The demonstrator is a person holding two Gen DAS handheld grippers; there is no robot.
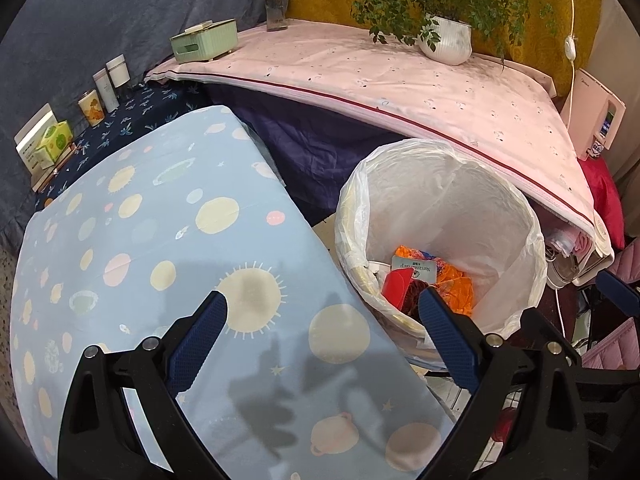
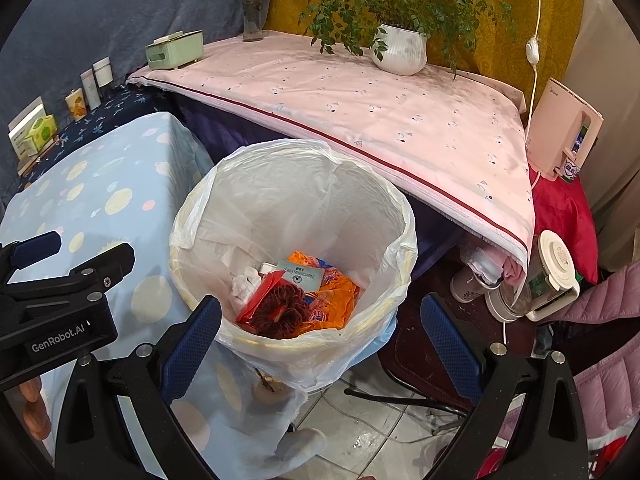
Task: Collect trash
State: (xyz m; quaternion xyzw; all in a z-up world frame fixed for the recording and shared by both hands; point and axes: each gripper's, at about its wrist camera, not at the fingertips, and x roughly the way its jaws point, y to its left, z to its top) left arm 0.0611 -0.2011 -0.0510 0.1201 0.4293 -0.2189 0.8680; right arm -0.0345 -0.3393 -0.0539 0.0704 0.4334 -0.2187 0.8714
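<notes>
I am holding my right gripper (image 2: 320,326) over the lined bin (image 2: 376,200), jaws spread and empty, since the wrappers (image 2: 328,296) already lie inside. I am hanging my left gripper (image 1: 322,320), jaws likewise spread, above the bare blue surface (image 1: 160,240) beside it.

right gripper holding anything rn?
No, in the right wrist view the right gripper is open with nothing between its blue fingers, poised over the lined trash bin.

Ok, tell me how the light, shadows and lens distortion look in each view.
Left wrist view: hard shadows of the left gripper fall on the blue tablecloth; the fisheye bends the pink cloth's edge. Right wrist view: sharp and evenly lit over the trash bin, with dark corners around the frame.
</notes>
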